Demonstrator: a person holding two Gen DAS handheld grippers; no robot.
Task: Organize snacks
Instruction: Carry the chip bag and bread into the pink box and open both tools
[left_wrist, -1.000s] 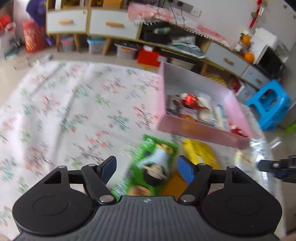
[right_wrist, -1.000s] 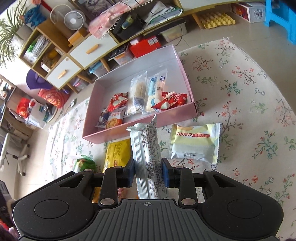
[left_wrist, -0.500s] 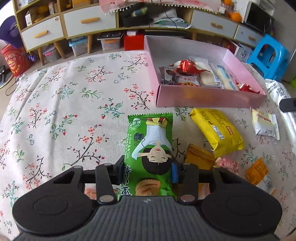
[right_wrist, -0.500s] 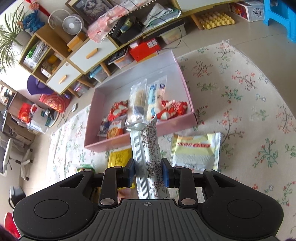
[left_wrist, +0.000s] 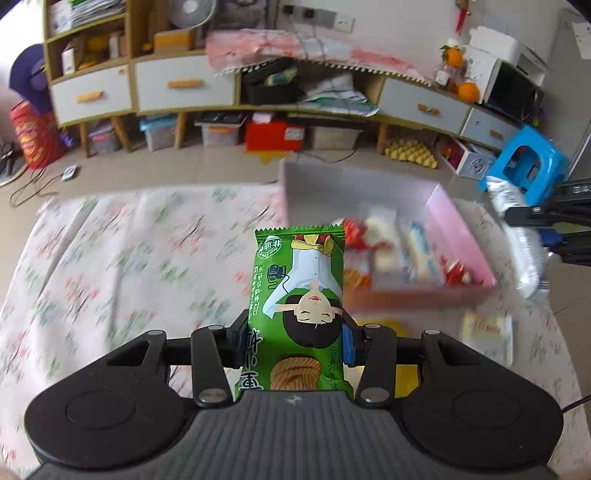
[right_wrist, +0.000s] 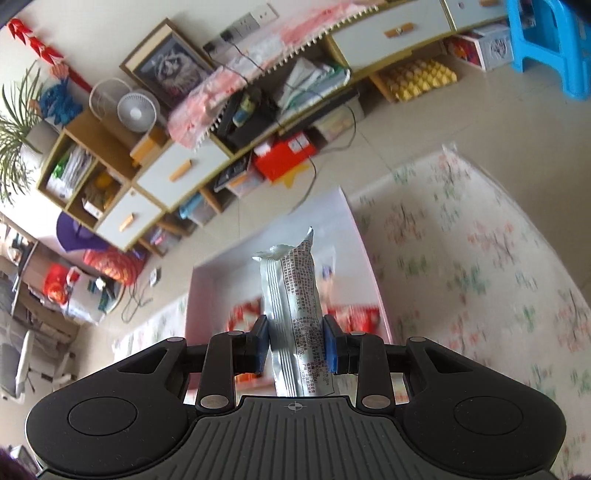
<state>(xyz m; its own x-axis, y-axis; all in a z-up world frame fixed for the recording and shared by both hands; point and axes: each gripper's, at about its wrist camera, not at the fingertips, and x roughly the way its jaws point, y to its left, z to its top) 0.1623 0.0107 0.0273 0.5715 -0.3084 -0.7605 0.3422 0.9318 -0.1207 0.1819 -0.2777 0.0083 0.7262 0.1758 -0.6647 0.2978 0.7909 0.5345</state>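
My left gripper (left_wrist: 295, 341) is clamped on the green snack packet (left_wrist: 299, 295), raised over the floral cloth (left_wrist: 110, 266) just short of the pink box (left_wrist: 461, 236); its large Chinese characters read upside down. My right gripper (right_wrist: 295, 343) pinches the silver packet (right_wrist: 295, 317) above that box, its fine print too small to read. The box's contents are a blur.

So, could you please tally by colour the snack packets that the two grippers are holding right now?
Green packet: 1, gripped by the left gripper
Silver packet: 1, gripped by the right gripper
Total: 2
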